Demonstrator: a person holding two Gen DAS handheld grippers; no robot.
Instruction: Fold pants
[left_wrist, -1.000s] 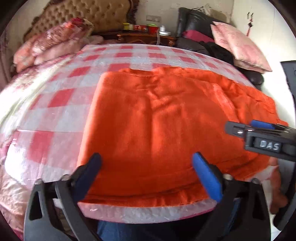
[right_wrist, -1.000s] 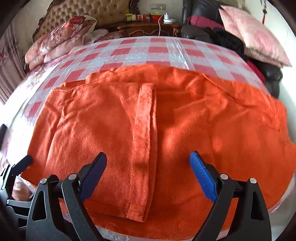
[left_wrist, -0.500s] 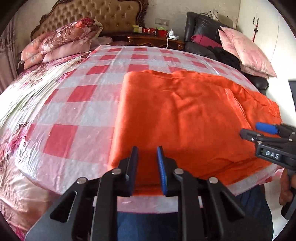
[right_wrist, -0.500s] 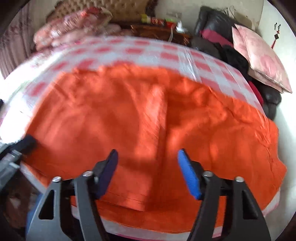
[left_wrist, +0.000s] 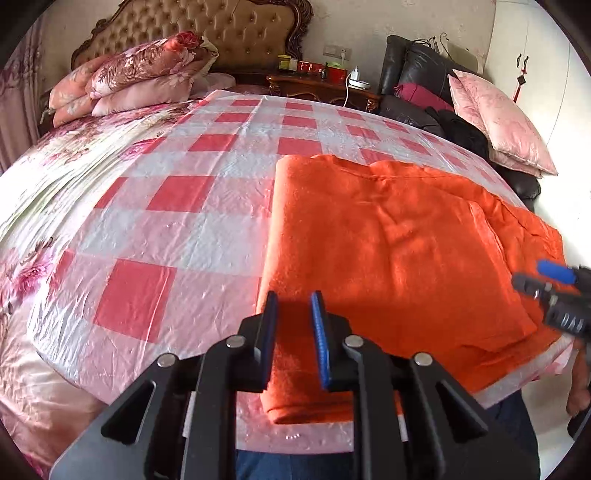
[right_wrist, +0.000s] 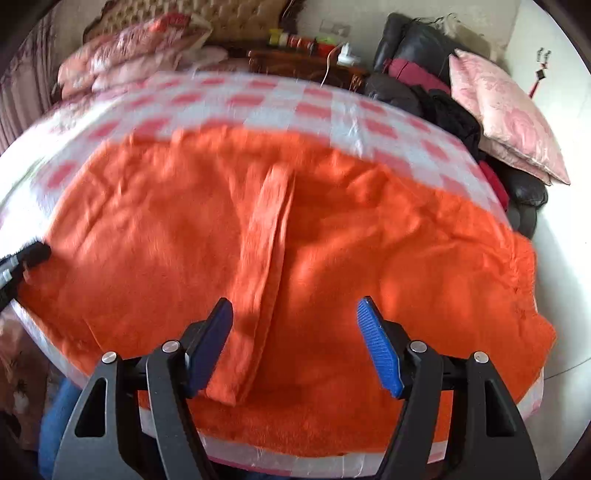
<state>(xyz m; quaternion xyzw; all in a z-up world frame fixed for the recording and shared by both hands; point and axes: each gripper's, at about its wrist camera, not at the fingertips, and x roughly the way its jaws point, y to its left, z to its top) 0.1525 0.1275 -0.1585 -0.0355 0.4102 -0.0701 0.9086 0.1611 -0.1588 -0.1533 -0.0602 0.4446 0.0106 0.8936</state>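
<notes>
- Lying folded on the checked plastic sheet (left_wrist: 192, 206) over the bed: orange pants (left_wrist: 388, 251), near edge at the sheet's border.
- Right-wrist view blurred; pants' far edge indistinct.
- Left gripper (left_wrist: 293, 332): jaws narrowed, pinching the pants' left fold.
- Right gripper (right_wrist: 295, 343): jaws just widened slightly, apart above the cloth, gripping nothing.

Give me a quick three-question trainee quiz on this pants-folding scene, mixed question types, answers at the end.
1. True or false: the left gripper is pinching the near folded edge of the orange pants.
2. The pants lie on: A) a bare floor; B) a checked sheet over the bed; C) a chair.
3. What colour is the pillow leaning on the dark sofa?
Key: 1 true; 2 B; 3 pink.
</notes>
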